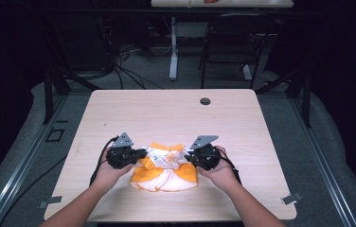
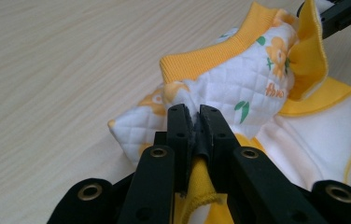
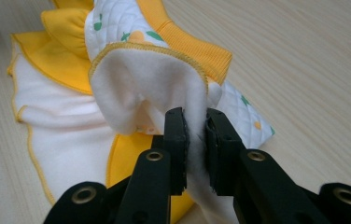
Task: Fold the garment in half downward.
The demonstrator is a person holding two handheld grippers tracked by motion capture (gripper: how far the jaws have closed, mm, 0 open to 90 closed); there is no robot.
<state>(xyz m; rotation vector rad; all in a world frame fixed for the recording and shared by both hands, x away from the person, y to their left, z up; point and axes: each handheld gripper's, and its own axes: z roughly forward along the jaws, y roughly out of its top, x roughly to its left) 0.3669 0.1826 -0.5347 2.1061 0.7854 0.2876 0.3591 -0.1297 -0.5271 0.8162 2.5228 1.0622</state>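
A small yellow and white quilted garment (image 1: 165,171) lies near the front middle of the table. My left gripper (image 1: 140,153) holds its left side and my right gripper (image 1: 189,157) its right side. In the left gripper view the jaws are closed on the garment's quilted fabric (image 2: 239,84), with my left gripper (image 2: 195,114) pinching a fold. Over in the right gripper view my right gripper (image 3: 195,122) is shut on a white fleece fold of the garment (image 3: 145,84). The part between the grippers is lifted and bunched.
The light wooden table (image 1: 166,113) has a round dark grommet (image 1: 205,101) near its far edge. A desk leg and a dark chair stand on the floor beyond the table. Cables trail from both grippers.
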